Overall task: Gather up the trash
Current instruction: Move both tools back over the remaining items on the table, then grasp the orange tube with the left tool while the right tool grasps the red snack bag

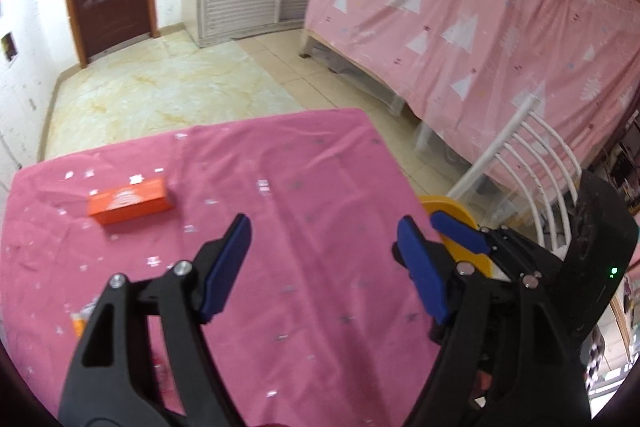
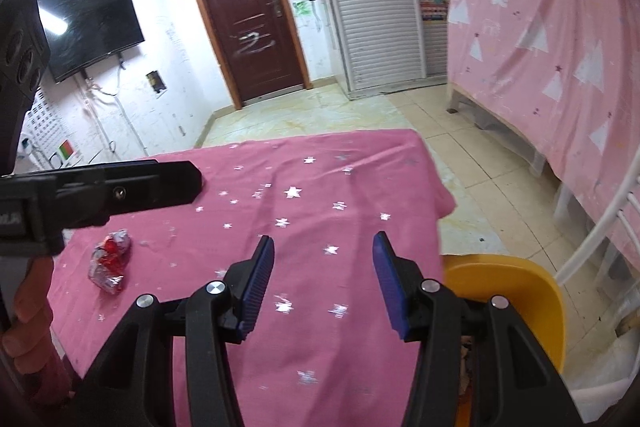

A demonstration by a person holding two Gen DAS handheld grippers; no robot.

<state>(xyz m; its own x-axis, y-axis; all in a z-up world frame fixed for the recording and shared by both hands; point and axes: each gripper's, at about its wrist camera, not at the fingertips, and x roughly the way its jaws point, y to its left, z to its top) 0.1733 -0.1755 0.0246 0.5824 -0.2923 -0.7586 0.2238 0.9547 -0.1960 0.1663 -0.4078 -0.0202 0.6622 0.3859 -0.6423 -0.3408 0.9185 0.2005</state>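
An orange box (image 1: 132, 201) lies on the pink star-print tablecloth (image 1: 300, 187), up and to the left of my left gripper (image 1: 324, 267). That gripper hangs over the cloth, open, with nothing between its blue pads. In the right wrist view a crumpled red and silver wrapper (image 2: 110, 263) lies on the cloth, to the left of my right gripper (image 2: 322, 283), which is open and empty too. A yellow bin (image 2: 508, 291) stands off the table's right edge, beside the right gripper. An orange scrap (image 1: 78, 325) peeks out behind the left gripper's left arm.
A white chair (image 1: 532, 163) stands to the right past the bin. Further right is a frame draped in pink tree-print cloth (image 1: 460, 7). A brown door (image 2: 248, 15), a white louvred cabinet (image 2: 372, 11) and a wall TV (image 2: 92, 27) lie beyond the table. A person's hand (image 2: 28, 307) shows at the left edge.
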